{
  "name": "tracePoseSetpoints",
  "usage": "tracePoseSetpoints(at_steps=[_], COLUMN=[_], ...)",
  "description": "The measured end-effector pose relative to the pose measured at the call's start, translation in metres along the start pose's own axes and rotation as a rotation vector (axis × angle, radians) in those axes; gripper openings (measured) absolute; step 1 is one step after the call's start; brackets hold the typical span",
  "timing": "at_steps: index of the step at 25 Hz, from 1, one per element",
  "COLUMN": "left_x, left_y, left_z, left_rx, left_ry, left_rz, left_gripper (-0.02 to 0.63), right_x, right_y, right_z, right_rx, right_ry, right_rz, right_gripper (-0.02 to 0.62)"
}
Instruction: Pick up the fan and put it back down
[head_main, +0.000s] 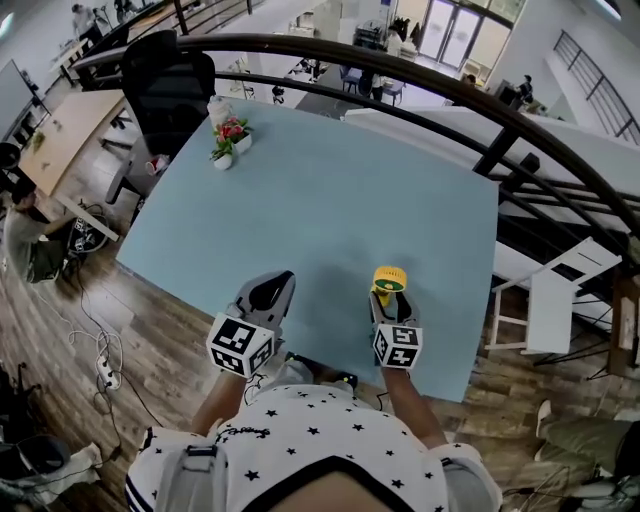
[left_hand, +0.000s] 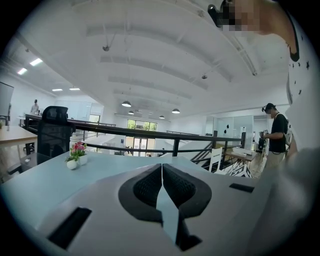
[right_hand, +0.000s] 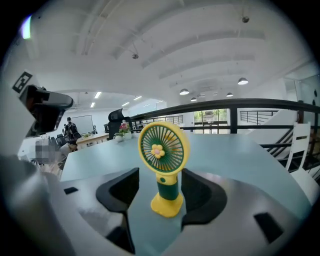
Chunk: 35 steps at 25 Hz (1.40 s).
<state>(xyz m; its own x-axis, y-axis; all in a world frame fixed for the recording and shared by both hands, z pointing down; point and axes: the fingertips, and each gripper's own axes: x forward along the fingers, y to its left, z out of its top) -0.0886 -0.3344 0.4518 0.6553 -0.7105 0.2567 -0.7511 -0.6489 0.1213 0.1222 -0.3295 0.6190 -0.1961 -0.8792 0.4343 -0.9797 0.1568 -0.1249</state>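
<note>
A small yellow and green fan (head_main: 388, 279) stands upright on the light blue table (head_main: 350, 200), near its front edge. In the right gripper view the fan (right_hand: 163, 150) faces the camera, its base resting on the table between the two dark pads. My right gripper (head_main: 389, 297) (right_hand: 160, 176) is open around the fan's stem; the left pad stands clear of it and the right pad is close beside it. My left gripper (head_main: 277, 285) (left_hand: 162, 169) hovers over the table to the fan's left, shut with nothing in it.
Two small flower pots (head_main: 228, 140) (left_hand: 76, 152) stand at the table's far left corner, with a black office chair (head_main: 165, 90) behind them. A dark railing (head_main: 400, 70) curves past the far side. A white chair (head_main: 555, 300) stands right of the table.
</note>
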Motion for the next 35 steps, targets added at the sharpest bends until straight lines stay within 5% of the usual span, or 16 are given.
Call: tracePoseSetpoints(at_steps=[12,23,35], left_x=[0.026,0.044,0.047], left_y=[-0.026,-0.046,-0.058], left_z=[0.007,0.009,0.003], left_rx=[0.016,-0.004,-0.011], left_ry=[-0.025,-0.025,-0.008], left_rz=[-0.14,-0.211,-0.257], left_gripper=[0.031,0.031,0.031], right_x=[-0.049,-0.105,-0.123], right_y=[0.001,-0.017,-0.015], right_z=[0.022,0.105,0.122], right_rx=[0.044,0.053,0.06], right_ry=[-0.069,-0.336,-0.373], right_rz=[-0.03,-0.092,-0.074], right_gripper=[0.233,0.0,-0.002])
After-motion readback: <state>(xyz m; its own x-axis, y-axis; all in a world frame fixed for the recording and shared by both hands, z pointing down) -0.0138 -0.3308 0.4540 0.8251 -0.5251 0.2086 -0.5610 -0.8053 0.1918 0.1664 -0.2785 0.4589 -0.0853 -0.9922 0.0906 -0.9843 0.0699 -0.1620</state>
